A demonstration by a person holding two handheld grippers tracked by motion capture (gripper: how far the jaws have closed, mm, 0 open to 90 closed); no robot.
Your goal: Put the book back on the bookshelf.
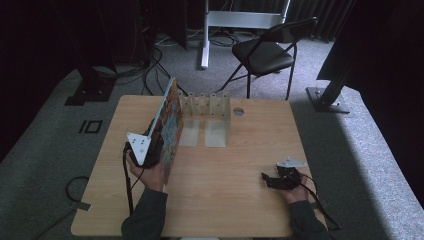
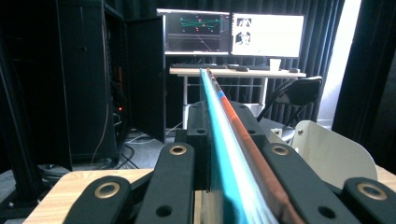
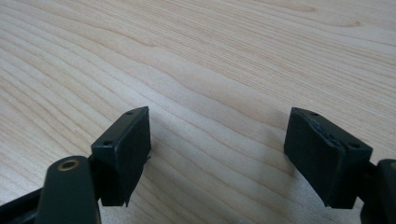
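— Where is the picture book (image 1: 170, 120)?
— Standing on edge on the desk (image 1: 240, 165), just left of the white slotted rack (image 1: 205, 107), clamped in the left claw (image 1: 156, 142).
— And the right claw (image 1: 267, 179)?
— Jaws apart, holding nothing, resting low near the desk's right edge.

Book's near end (image 2: 233, 205): blurred, cut off by bottom edge.
Monitor contents (image 2: 196, 32): too small to read.
Rack's (image 1: 210, 107) left slots: hidden behind book.

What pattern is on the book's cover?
A busy multicoloured print on the book, clearest in the high view.
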